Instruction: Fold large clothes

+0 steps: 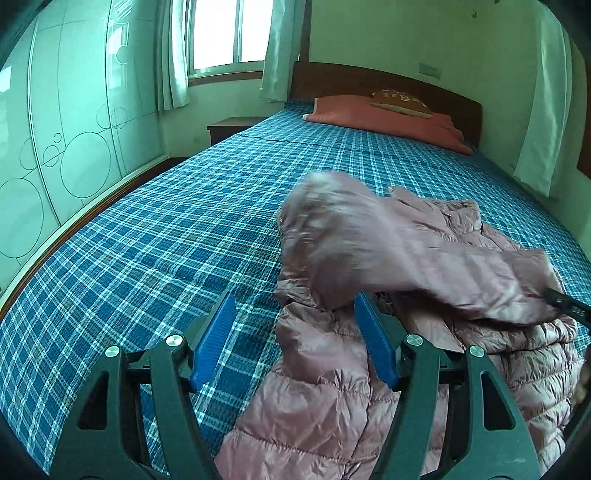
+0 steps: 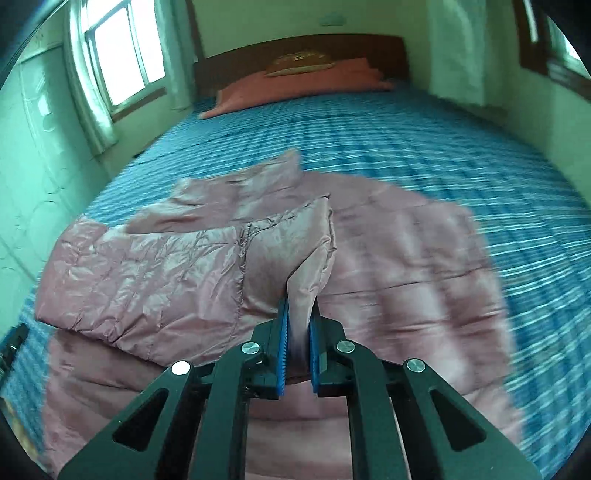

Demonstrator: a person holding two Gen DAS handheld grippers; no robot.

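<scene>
A pink quilted puffer jacket (image 1: 325, 398) with a fur-trimmed hood lies on the blue plaid bed (image 1: 147, 240). My left gripper (image 1: 295, 306) is open and empty, its blue pads (image 1: 218, 339) wide apart at the jacket's left edge. My right gripper (image 2: 298, 314) is shut on a fold of the jacket (image 2: 147, 273) and holds it lifted above the rest of the garment. The lifted part shows blurred in the left wrist view (image 1: 388, 243), with the right gripper's tip (image 1: 565, 302) at the far right.
A salmon pillow (image 1: 388, 118) and a brown cushion (image 1: 400, 101) lie by the wooden headboard (image 1: 369, 77). A wardrobe with circle patterns (image 1: 55, 147) runs along the left. A nightstand (image 1: 229, 127) stands under the curtained window (image 1: 229, 33).
</scene>
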